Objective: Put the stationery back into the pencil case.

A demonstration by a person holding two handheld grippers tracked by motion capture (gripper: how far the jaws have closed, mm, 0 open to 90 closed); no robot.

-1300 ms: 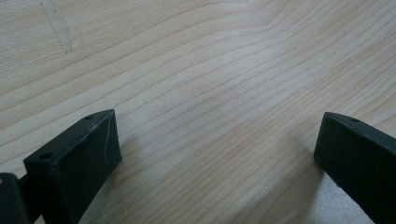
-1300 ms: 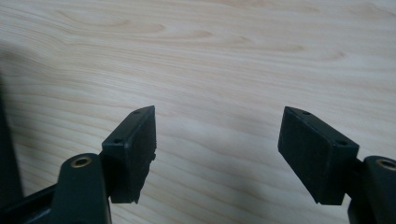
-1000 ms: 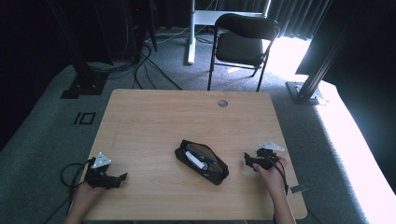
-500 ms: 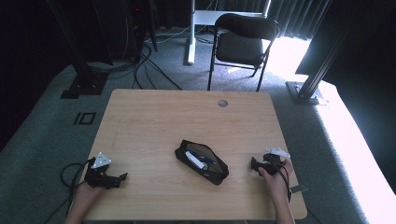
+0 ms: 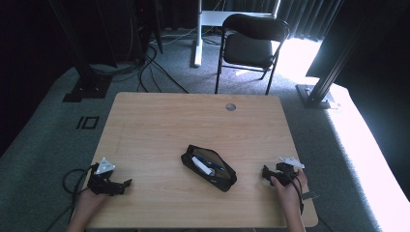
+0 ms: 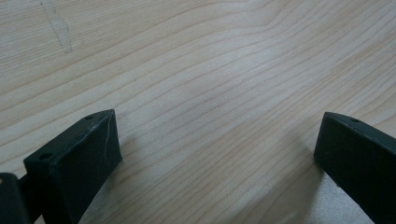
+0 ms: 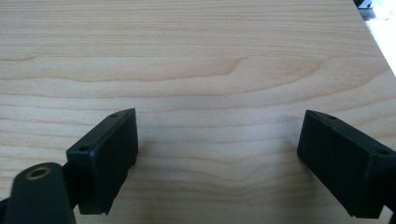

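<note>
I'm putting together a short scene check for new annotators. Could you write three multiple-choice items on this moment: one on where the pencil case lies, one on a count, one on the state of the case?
1. Where on the table does the black pencil case lie?
A. At the far edge by the round hole
B. Near the middle of the near half, between the two grippers
C. At the left near corner

2. How many chairs stand beyond the table?
A. One
B. Two
C. Three

3. In what state is the pencil case?
A. Zipped shut
B. Open, with things showing inside
C. Standing on end

Answers:
1 B, it lies between the left gripper and the right gripper, apart from both.
2 A, a single black chair stands there.
3 B, a white item and a blue pen show in its opening.
</note>
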